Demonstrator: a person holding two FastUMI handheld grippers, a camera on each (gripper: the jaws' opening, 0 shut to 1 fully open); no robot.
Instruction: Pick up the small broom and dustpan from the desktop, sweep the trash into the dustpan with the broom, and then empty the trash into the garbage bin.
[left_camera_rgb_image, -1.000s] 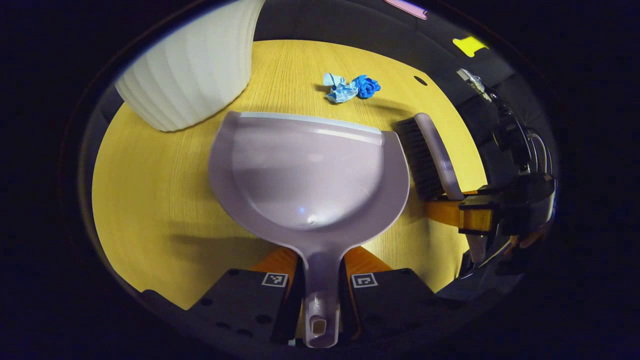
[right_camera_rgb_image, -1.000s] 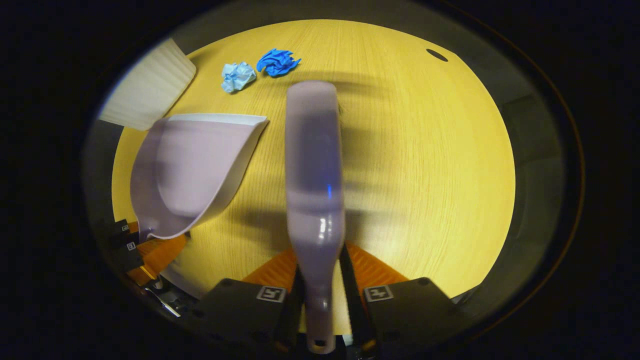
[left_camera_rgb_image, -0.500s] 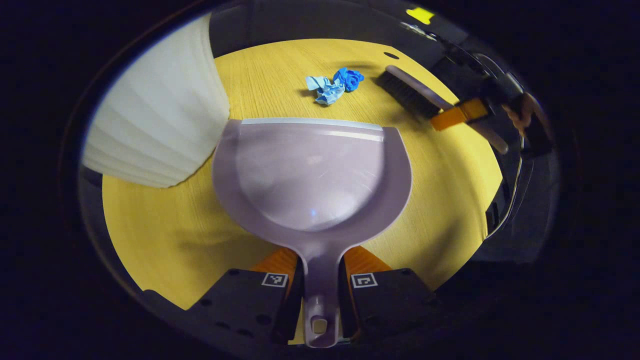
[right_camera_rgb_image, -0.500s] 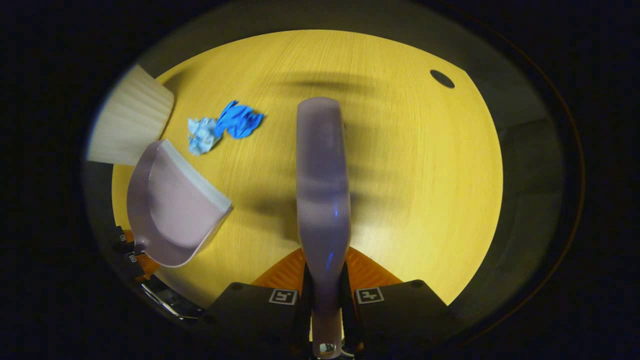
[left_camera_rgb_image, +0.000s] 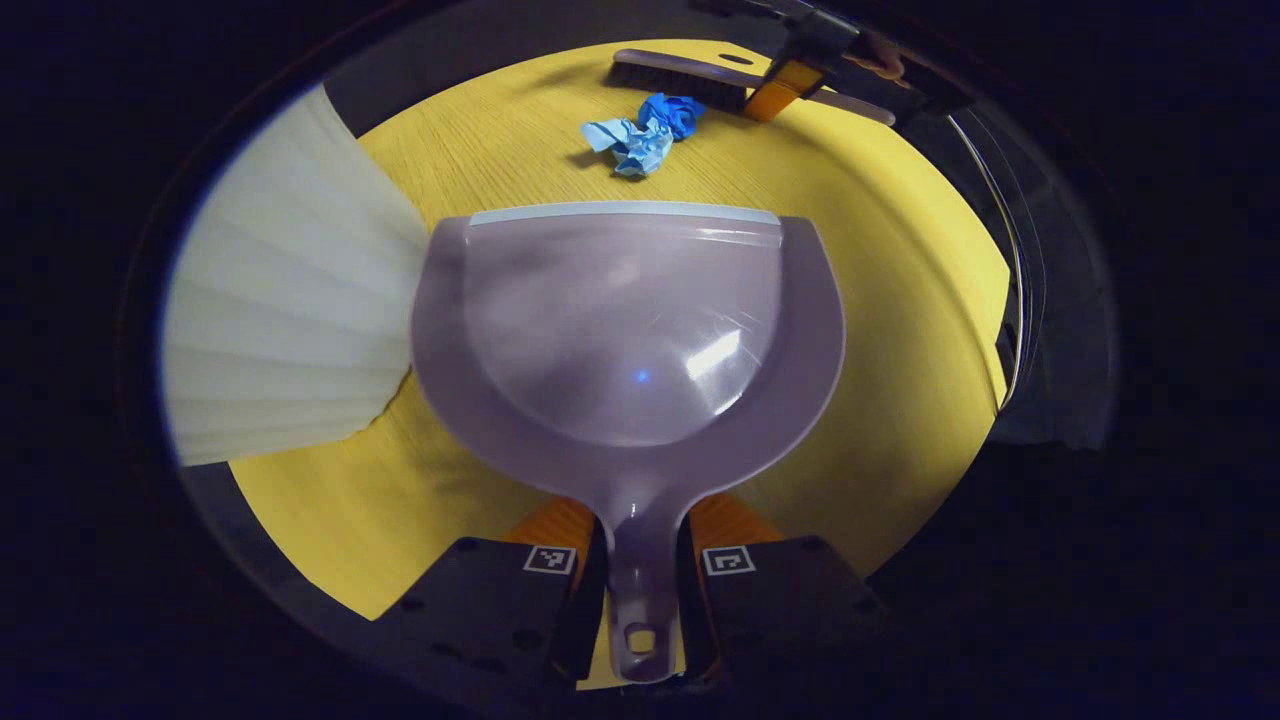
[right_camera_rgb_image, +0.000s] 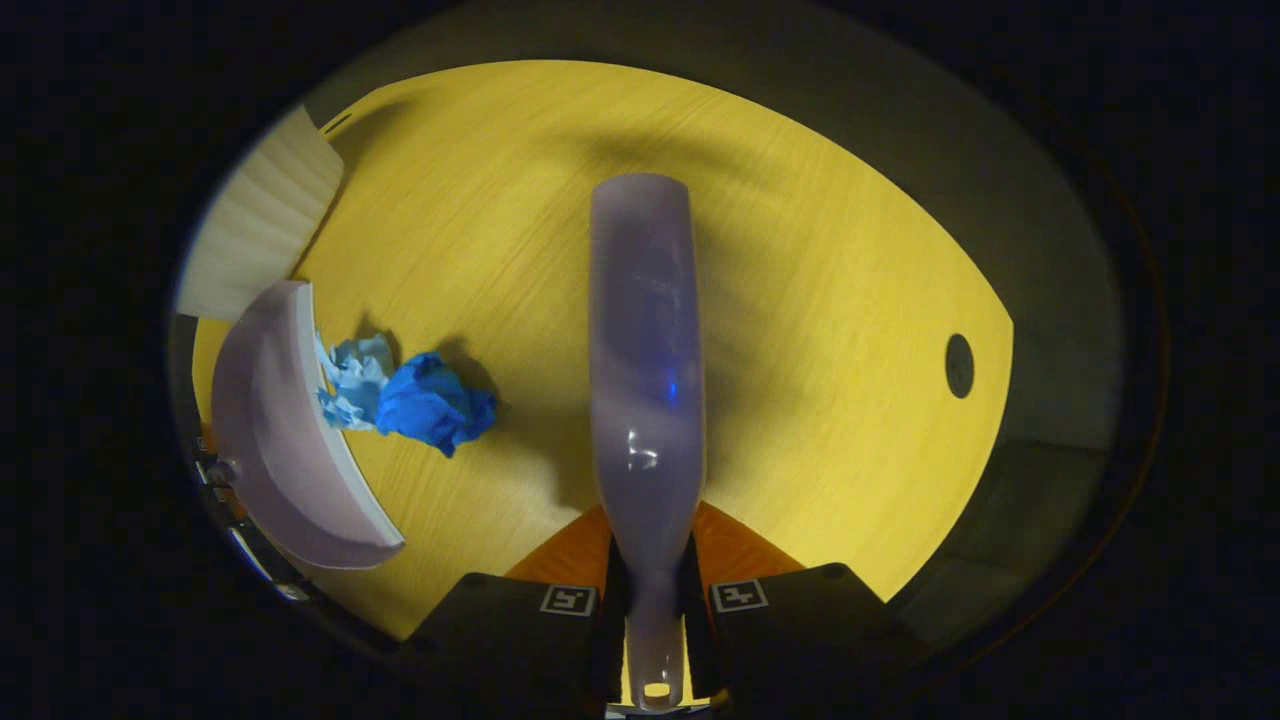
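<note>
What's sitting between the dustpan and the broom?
Two crumpled paper scraps, a light blue one and a dark blue one, lie on the desktop between the dustpan front edge and the broom, seen in the left gripper view.

We see the yellow wooden table from close above in both claw views, facing each other across shared crumpled blue paper.

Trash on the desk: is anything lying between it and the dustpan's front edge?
Nothing visible does. The trash, two crumpled blue wads, lies on bare desk just ahead of the dustpan lip, with the broom right behind it, on the far side.
</note>
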